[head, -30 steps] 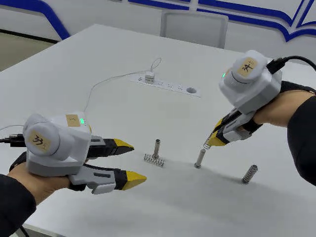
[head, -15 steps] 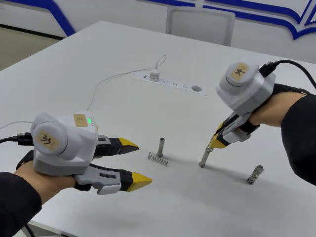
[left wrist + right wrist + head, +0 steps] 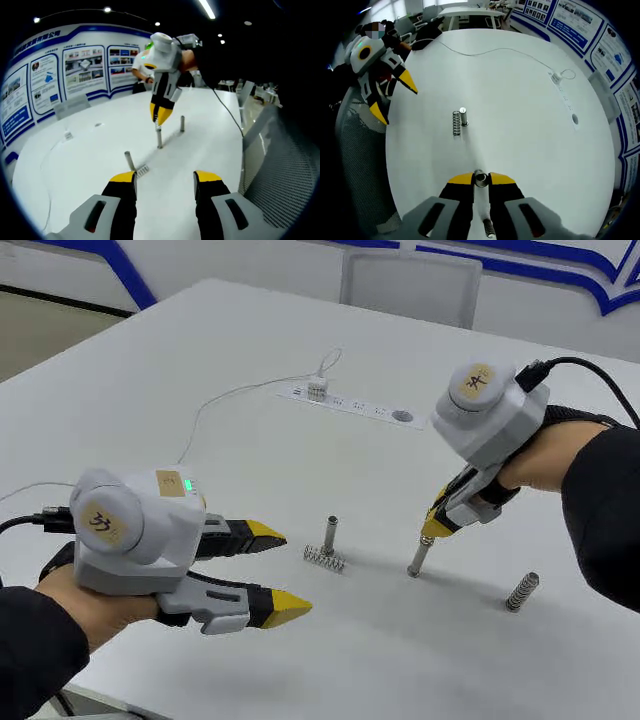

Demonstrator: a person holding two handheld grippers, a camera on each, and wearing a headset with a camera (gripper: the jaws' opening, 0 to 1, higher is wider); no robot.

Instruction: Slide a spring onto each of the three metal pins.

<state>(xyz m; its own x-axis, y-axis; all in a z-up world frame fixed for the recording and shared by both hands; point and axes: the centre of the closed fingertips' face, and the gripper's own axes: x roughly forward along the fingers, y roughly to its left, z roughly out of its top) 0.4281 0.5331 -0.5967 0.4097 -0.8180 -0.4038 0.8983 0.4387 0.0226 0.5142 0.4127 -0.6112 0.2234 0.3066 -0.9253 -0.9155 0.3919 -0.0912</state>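
my left gripper [image 3: 296, 572] hangs low over the white table [image 3: 150, 390], jaws spread wide with nothing between them. just right of its tips the left pin [image 3: 330, 534] stands upright, and the loose spring [image 3: 324, 559] lies flat on the table right at its foot. next comes the middle pin [image 3: 419, 559], its top under my right gripper [image 3: 435, 529]. those jaws are pinched almost together on the held spring [image 3: 427, 539], which sits at the pin's top end; in the right gripper view its ring shows between the yellow tips. farthest right, well apart, the right spring [image 3: 522, 591] stands on end; i cannot tell whether a pin is inside it.
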